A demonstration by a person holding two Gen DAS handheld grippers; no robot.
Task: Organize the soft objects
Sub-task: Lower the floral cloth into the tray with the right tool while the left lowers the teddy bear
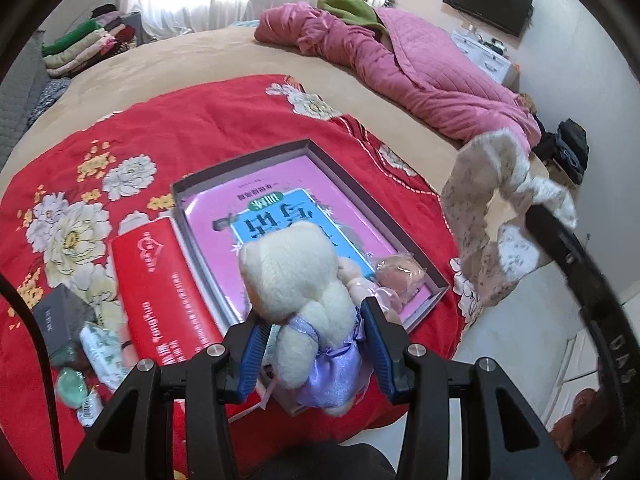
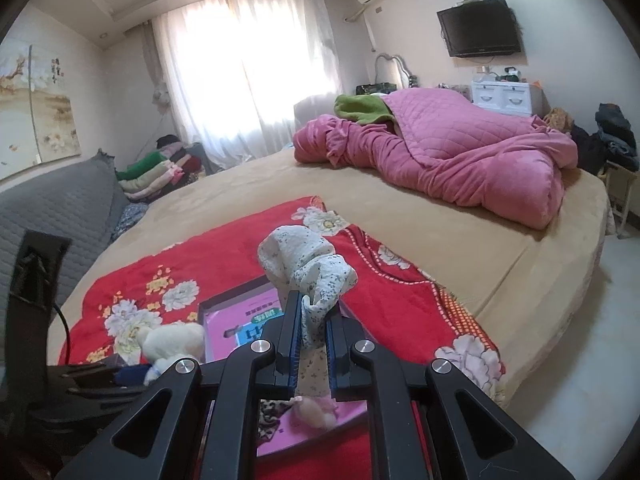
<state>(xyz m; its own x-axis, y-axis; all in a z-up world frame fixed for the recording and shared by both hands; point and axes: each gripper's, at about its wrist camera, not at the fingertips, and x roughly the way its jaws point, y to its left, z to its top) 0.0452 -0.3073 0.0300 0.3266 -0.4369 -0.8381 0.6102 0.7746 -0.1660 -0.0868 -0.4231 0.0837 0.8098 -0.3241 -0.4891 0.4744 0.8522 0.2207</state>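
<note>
Presently, one plush bear (image 1: pixel 296 276), cream with a lilac dress, sits clamped between the half-open jaws of the left gripper (image 1: pixel 316 344), its long axis running away from them, head outermost, over the near corner of the one open box (image 1: pixel 320 152). One floral cloth (image 2: pixel 308 268) hangs pinched in the tightly closed right gripper (image 2: pixel 312 344), beside the box's right edge. One peach soft item (image 1: pixel 398 276) lies inside. One red blanket (image 1: pixel 180 120) lies beneath.

Bright curtained window (image 2: pixel 256 68), wall television (image 2: pixel 478 28), bed (image 2: pixel 440 240)
</note>
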